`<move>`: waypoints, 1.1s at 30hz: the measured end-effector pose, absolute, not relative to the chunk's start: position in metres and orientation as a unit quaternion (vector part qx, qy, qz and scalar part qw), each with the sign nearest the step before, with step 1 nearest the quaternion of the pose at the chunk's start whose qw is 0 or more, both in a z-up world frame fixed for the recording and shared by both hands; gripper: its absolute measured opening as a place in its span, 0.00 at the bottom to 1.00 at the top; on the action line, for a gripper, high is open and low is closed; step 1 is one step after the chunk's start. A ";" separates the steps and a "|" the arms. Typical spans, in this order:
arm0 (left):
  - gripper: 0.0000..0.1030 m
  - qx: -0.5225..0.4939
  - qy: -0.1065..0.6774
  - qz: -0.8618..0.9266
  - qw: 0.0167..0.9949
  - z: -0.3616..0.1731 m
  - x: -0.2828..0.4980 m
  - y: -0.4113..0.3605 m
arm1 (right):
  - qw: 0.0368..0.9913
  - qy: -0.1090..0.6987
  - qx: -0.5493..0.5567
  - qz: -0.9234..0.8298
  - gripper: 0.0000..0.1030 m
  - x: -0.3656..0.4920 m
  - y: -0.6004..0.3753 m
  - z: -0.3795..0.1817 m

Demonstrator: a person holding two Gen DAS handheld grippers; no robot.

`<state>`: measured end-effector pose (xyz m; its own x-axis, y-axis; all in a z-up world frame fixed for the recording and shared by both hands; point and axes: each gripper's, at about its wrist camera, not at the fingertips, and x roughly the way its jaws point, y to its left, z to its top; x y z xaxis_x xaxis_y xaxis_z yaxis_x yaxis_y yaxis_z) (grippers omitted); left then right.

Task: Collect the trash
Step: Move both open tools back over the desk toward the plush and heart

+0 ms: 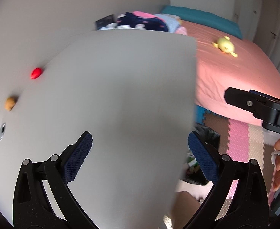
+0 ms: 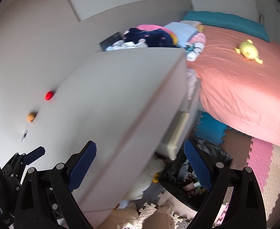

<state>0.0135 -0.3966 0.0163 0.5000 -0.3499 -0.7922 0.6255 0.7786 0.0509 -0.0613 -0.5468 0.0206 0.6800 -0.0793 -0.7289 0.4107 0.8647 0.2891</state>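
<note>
The trash we could make out was two small scraps on the grey tabletop: a red scrap and, nearer to us, a tan crumpled scrap, both lying at the far left edge where the top met the wall. A small metallic thing lay nearer still (too blurred for us to name). Our left gripper hung over the bare middle of the table with its blue pads spread wide and nothing between them. Our right gripper was just as wide and empty, straddling the table's right edge above a dark bin on the foam floor mat, which we judged to be where the scraps belonged.

To do the reach well, we reckoned the left gripper should swing left, drop low, and close on the tan scrap first, since it was closer. Both scraps sat close to the wall, so we thought one finger might strike it. Beyond lay the pink bed with a yellow plush toy.
</note>
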 end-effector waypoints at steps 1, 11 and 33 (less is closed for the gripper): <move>0.95 0.162 0.412 -0.278 0.852 0.016 0.022 -0.387 | 0.891 0.377 0.218 -0.130 0.90 -0.053 -0.540 0.021; 0.95 0.103 0.438 -0.197 0.871 0.010 0.092 -0.302 | 0.890 0.410 0.186 -0.077 0.91 0.027 -0.480 0.014; 0.95 -0.026 0.432 0.024 0.901 0.005 0.243 -0.165 | 0.890 0.437 0.128 0.038 0.91 0.178 -0.384 0.006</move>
<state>0.2431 -0.1653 0.0053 0.6261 0.0221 -0.7794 -0.0662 0.9975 -0.0249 0.1777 -0.3842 0.0063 0.6156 0.1787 -0.7675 0.0450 0.9644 0.2607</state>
